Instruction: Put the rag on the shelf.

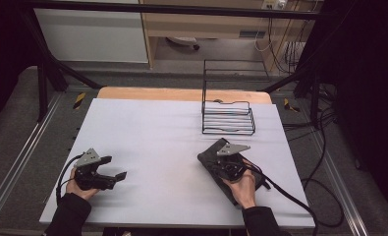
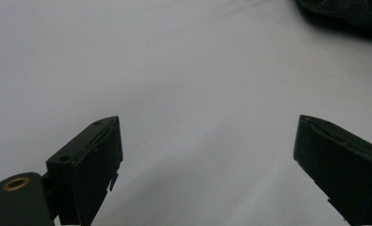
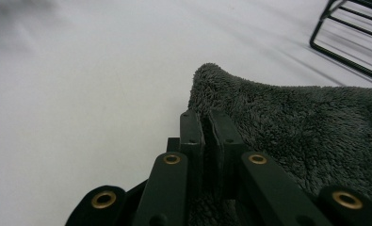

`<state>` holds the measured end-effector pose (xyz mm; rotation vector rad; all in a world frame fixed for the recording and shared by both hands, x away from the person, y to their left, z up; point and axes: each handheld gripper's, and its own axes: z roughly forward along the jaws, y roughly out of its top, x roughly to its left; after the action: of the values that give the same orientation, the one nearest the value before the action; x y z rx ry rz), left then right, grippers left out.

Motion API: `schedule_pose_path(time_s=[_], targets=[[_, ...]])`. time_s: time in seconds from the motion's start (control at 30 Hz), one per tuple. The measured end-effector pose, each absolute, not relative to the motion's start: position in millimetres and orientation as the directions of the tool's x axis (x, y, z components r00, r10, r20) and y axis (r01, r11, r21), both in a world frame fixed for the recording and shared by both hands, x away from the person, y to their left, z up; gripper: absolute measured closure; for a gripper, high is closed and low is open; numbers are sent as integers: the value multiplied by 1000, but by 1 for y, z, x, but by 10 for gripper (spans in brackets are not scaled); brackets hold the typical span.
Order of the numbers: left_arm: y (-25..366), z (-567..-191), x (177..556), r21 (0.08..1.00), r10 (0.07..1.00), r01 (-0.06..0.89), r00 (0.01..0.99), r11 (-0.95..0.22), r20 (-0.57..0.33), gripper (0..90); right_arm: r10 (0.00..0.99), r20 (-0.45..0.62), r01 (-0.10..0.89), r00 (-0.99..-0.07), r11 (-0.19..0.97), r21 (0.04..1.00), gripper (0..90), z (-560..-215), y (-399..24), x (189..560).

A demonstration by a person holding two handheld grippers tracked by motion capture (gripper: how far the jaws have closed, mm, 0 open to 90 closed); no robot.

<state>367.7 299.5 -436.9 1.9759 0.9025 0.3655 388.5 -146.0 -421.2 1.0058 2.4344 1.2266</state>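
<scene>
A dark grey fluffy towel (image 1: 208,158) lies flat on the right half of the white-covered table (image 1: 152,137). My right gripper (image 1: 223,157) rests on top of it. In the right gripper view, the right gripper (image 3: 206,115) is shut on a raised fold at the edge of the towel (image 3: 292,122), and the towel's corner peaks just beyond the tips. My left gripper (image 1: 115,167) sits low at the front left, pointing right, open and holding nothing. In its own view the left gripper (image 2: 207,136) has its jaws wide apart over bare cloth, with the towel (image 2: 348,12) far off.
A black wire rack (image 1: 228,118) stands at the back right, just beyond the towel, and the rack (image 3: 348,42) also appears in the right gripper view. Cables trail off the table's right side (image 1: 319,187). Bare white cover spreads across the middle and left.
</scene>
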Motion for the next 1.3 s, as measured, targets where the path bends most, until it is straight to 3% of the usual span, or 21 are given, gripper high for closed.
schedule_pose_path(time_s=[0.73,1.07,1.3], targets=[[299,-437,368,832,715,449,693,-326,-94,84,703,91,519,-706,425,741,816,-442,-95,417],[300,-437,367,830,718,451,690,-328,-92,83,685,46,459,-727,434,775,369,-425,-102,400],[300,-437,367,832,724,451,684,-324,-89,82,680,84,478,-728,416,774,227,-422,-121,380]])
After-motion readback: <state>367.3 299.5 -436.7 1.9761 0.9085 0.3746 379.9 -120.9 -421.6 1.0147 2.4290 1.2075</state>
